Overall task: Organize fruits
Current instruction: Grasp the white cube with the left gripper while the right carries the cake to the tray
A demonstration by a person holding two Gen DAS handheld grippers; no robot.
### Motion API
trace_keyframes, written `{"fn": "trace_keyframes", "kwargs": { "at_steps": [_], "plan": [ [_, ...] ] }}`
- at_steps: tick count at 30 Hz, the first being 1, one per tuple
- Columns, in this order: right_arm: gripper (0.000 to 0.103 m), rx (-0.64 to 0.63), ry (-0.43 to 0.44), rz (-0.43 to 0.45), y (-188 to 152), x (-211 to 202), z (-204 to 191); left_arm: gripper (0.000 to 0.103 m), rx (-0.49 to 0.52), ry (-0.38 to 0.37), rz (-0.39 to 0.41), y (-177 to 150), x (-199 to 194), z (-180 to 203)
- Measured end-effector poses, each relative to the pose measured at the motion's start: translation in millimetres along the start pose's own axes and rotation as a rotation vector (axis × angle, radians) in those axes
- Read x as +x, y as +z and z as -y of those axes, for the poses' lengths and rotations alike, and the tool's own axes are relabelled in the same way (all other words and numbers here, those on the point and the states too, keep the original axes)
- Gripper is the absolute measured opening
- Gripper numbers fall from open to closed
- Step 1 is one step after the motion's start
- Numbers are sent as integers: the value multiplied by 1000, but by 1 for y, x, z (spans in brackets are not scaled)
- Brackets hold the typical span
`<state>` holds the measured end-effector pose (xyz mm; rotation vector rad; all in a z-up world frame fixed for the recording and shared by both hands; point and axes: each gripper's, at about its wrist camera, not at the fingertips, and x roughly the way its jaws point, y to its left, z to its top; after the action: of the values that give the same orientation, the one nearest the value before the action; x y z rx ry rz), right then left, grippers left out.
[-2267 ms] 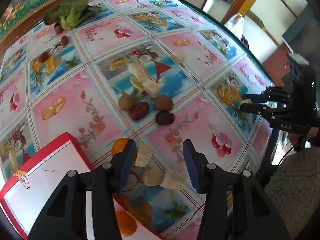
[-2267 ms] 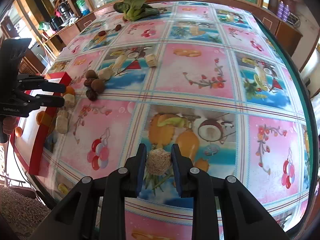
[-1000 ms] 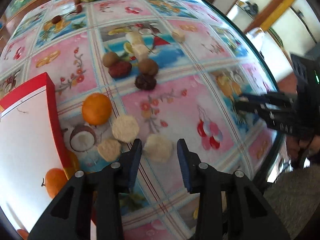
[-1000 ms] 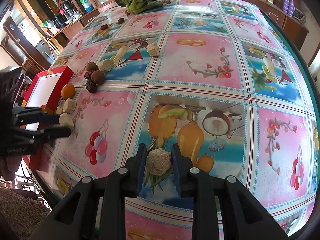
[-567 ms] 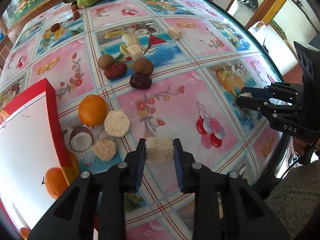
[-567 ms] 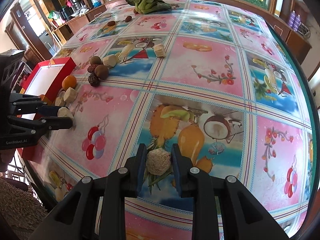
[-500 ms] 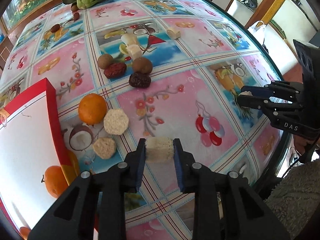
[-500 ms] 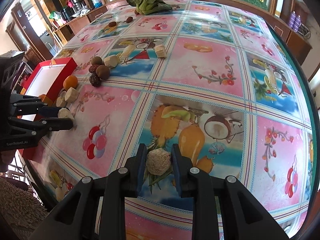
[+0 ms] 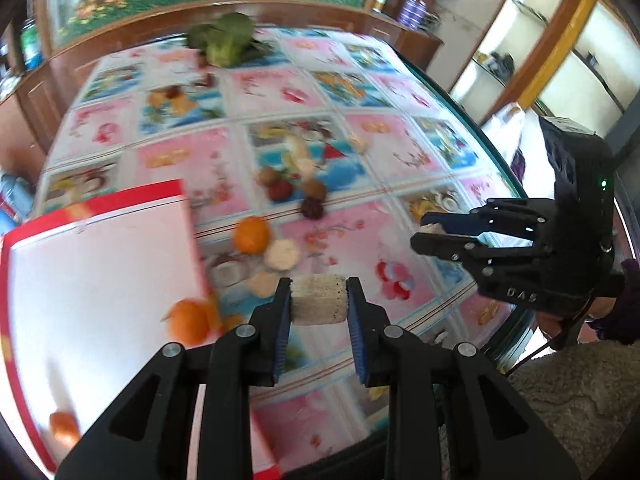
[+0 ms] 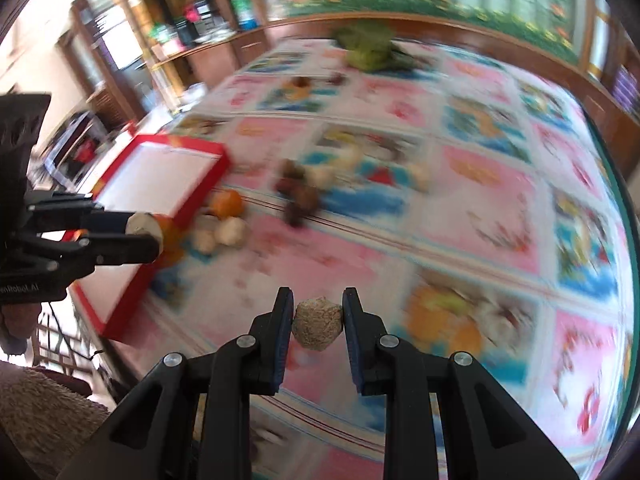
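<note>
Each gripper carries one pale fruit piece above the table.
The left gripper (image 9: 319, 309) pinches a pale cylinder piece (image 9: 318, 299) and the right gripper (image 10: 317, 320) pinches a brownish chunk (image 10: 318, 322), probably to sort them toward the red box (image 9: 100, 280).

Home dining room, fruit-print tablecloth (image 9: 372, 240), wooden cabinets (image 10: 248, 48), shelves (image 9: 560, 52)

You've closed your left gripper (image 9: 319, 309) on the pale cut chunk (image 9: 318, 299) that sat on the tablecloth (image 9: 404, 152) a second ago, and now it's lifted clear. Your right gripper (image 10: 318, 317), with its own beige chunk (image 10: 318, 323), has come up too, and both views have swung toward the red tray (image 9: 100, 280).
</note>
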<state>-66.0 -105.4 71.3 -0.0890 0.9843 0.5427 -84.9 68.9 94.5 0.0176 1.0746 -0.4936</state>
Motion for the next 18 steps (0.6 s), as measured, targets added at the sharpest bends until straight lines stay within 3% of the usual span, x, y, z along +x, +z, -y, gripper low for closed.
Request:
{"fn": "trace_keyframes", "kwargs": {
  "at_steps": [13,18],
  "plan": [
    [24,-394,169,-58,54,67,-157,28,-235,246,33,-73,-61,-103],
    [24,-457,179,-143,57,103,-188,28,-319,357,-24,-90,-55,-127]
  ]
}}
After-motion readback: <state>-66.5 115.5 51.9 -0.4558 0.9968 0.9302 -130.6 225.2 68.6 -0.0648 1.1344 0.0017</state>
